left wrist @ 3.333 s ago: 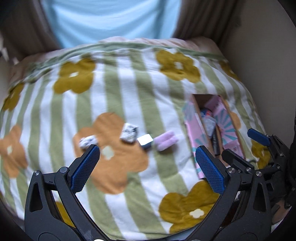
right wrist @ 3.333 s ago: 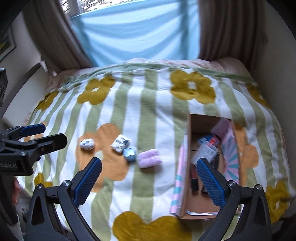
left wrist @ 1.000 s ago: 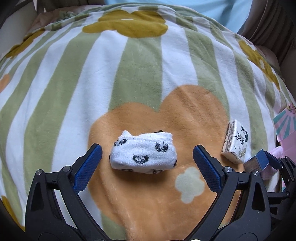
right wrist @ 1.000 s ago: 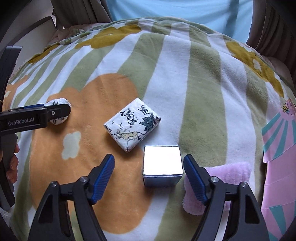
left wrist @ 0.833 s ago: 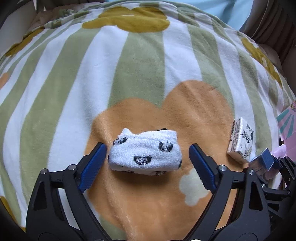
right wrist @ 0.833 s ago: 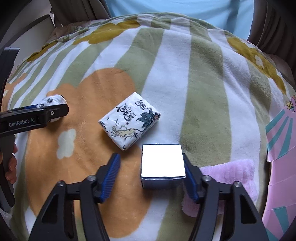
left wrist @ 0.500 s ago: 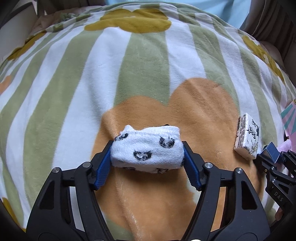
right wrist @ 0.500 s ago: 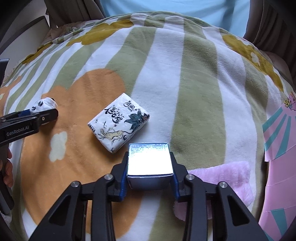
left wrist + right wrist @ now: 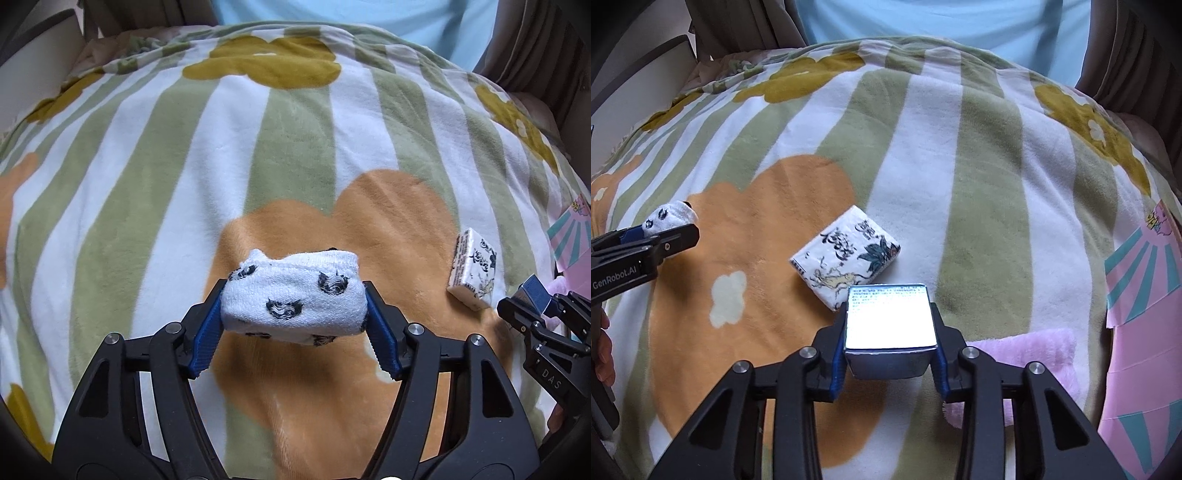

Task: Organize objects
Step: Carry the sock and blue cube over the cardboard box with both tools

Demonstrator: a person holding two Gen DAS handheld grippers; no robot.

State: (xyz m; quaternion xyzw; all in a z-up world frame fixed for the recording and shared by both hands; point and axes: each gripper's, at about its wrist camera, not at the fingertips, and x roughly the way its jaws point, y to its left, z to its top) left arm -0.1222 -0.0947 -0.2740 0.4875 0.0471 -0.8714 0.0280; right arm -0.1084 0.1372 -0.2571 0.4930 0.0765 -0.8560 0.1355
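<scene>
- The left claw point(image 9: 294, 322) is clamped on the rolled sock point(image 9: 293, 295), its blue pads pressing both ends; the sock sits in the lower middle of the left wrist view and looks just clear of the blanket point(image 9: 303, 122).
- The right claw point(image 9: 888, 338) grips the small shiny box point(image 9: 889, 320) by its two side faces, low in the right wrist view.
- To do this lift well, I judge both should rise straight up before swinging toward the pink box flap point(image 9: 1145, 295) at 3 o'clock; the soft sock could sag out, so keep the squeeze even.
- The box should clear the tissue pack point(image 9: 846, 263), which lies just beside it at 11 o'clock, and the pink fluffy cloth point(image 9: 1030, 354) at 4 o'clock.
- The sock's long axis runs 9 to 3 o'clock, across the claw; its cuff edge faces 12.
- The tissue pack's long axis runs 8 to 2 o'clock.
</scene>
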